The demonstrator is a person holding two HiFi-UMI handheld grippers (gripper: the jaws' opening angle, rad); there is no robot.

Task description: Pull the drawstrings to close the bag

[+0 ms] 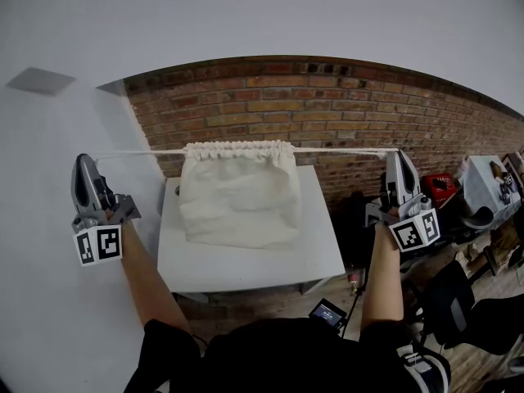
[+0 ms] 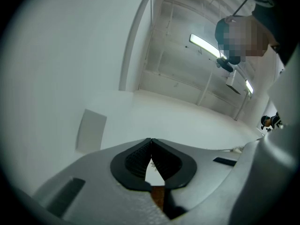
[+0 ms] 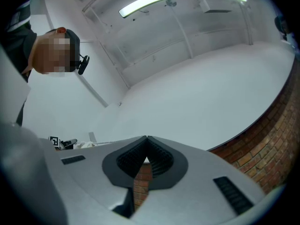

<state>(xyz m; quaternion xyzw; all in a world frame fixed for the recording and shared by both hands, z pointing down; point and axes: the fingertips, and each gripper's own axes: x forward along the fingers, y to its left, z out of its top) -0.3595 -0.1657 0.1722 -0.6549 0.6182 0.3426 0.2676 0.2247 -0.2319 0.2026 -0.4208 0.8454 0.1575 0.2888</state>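
A white table [image 1: 246,268] stands against a red brick wall [image 1: 344,113] beside a white wall [image 1: 49,318], under strip lights [image 3: 147,1].

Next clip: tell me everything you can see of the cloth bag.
The bag is off-white, soft wrinkled cloth. Its mouth is gathered into tight ruffles along the top, closed. The drawstrings run taut from both ends of the mouth to the shut left gripper and right gripper. It hangs upright, its sagging bottom on the white table, before a brick wall.

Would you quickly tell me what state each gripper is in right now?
Left gripper: closed on the left drawstring, which is taut.
Right gripper: closed on the right drawstring, which is taut.
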